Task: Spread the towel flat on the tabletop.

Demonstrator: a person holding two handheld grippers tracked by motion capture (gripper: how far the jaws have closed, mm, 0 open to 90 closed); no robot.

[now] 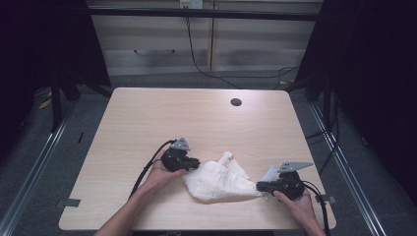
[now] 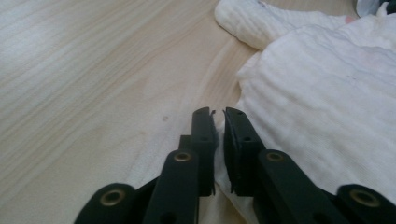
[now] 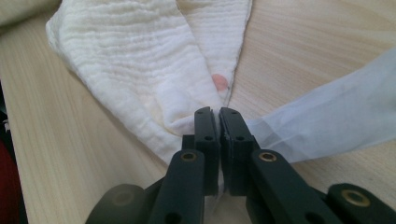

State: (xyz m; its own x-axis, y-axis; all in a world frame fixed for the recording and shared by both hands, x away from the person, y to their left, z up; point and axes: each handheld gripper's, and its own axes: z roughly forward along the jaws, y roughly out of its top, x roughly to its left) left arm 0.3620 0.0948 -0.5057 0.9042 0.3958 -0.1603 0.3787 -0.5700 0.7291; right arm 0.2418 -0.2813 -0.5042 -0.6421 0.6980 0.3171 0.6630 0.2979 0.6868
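On the table (image 1: pixel 147 123), the left gripper (image 2: pixel 218 122) pinches the cloth's (image 1: pixel 219 181) near edge. The right gripper (image 3: pixel 218 119) grips its other corner, jaws clenched tight.

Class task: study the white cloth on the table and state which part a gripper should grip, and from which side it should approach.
Grip the white cloth at a thin outer corner, coming in low along the table from outside. The corners lie flat and taper; the middle is bunched. The left gripper and right gripper pinch opposite corners that way.
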